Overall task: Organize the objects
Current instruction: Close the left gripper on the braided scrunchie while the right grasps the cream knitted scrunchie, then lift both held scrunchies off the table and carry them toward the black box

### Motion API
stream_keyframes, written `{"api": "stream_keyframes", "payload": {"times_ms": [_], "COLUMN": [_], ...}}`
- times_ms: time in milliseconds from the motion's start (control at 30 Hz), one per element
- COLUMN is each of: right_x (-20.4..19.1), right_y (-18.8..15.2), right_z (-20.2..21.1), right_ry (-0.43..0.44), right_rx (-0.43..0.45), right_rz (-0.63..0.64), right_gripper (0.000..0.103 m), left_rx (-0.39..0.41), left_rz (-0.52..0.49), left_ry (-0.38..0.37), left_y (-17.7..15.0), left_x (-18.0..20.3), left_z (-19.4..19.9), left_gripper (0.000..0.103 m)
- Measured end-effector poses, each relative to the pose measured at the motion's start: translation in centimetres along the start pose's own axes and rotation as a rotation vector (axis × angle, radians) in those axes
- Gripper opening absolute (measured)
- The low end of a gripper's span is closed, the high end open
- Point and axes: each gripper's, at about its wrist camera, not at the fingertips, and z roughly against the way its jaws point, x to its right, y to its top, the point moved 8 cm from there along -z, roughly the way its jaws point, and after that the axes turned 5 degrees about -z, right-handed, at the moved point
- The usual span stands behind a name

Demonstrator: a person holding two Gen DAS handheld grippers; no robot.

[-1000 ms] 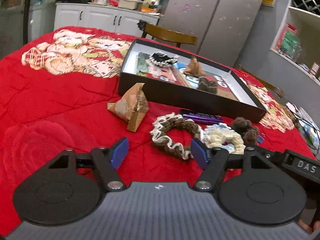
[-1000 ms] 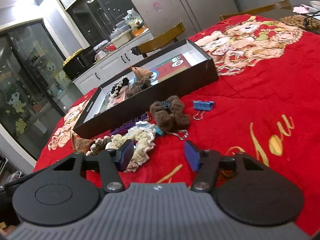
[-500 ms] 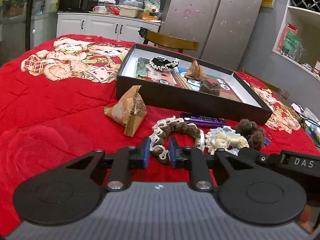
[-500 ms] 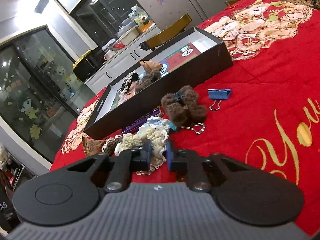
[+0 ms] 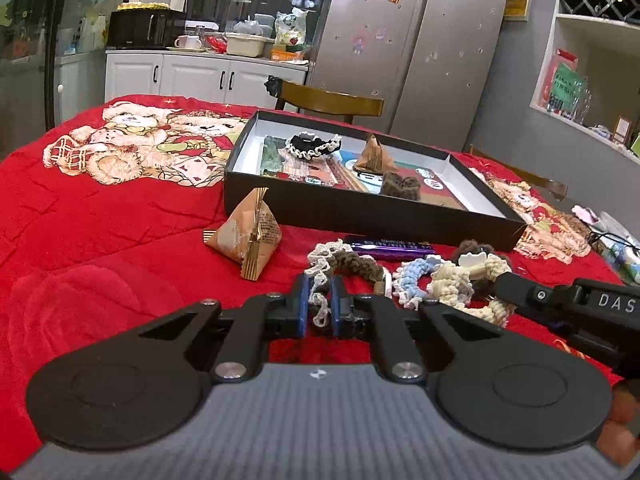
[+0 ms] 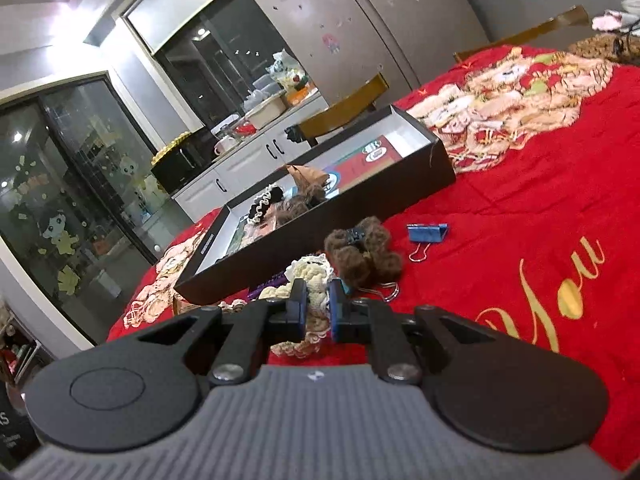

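My left gripper (image 5: 319, 307) is shut on the near edge of a brown scrunchie with white lace trim (image 5: 347, 265), lying on the red cloth. My right gripper (image 6: 318, 310) is shut on a cream scrunchie (image 6: 310, 276); it also shows in the left wrist view (image 5: 460, 280), with the right gripper's arm (image 5: 568, 300) reaching in. A black open box (image 5: 360, 208) behind them holds a black-and-white scrunchie (image 5: 314, 145), a brown paper pyramid (image 5: 374, 156) and a brown fuzzy piece (image 5: 400, 186).
On the red cloth lie a brown paper pyramid (image 5: 250, 232), a purple bar (image 5: 390, 247), a pale blue scrunchie (image 5: 412, 276), a brown fuzzy hair clip (image 6: 364, 254), a blue binder clip (image 6: 426, 234). A wooden chair (image 5: 328, 102) stands behind the box.
Both grippers went from wide open to shut: the left closed on the brown lace scrunchie, the right on the cream scrunchie. Both moved slightly forward and lower.
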Motion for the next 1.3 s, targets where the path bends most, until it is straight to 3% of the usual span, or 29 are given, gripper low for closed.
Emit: {"api": "stream_keyframes", "payload": {"times_ms": [300, 433, 767, 1033, 1300], "right_x": [-0.7, -0.8, -2.1, -3.1, -4.8], "right_y": [0.6, 0.4, 0.4, 2.3, 4.9], "right_z": [1.1, 0.9, 1.4, 3.0, 3.8], "right_ry": [0.068, 0.042, 0.073, 0.064, 0.086], "right_rx": [0.053, 0.041, 0.018, 0.064, 0.099], "right_rz": [0.006, 0.007, 0.015, 0.058, 0.105], "right_gripper": [0.013, 0.013, 0.013, 0.013, 0.013], "left_rx": [0.023, 0.014, 0.056, 0.098, 0.158], "left_rz": [-0.004, 0.000, -0.009, 0.008, -0.040], "left_ry": [0.009, 0.008, 0.020, 0.021, 0.023], "left_y": [0.0, -0.1, 0.9, 2.5, 4.9], "left_x": [-0.1, -0.2, -0.4, -1.1, -0.4], "left_z": [1.1, 1.2, 2.7, 4.5, 6.0], "left_gripper": [0.010, 0.010, 0.010, 0.010, 0.010]}}
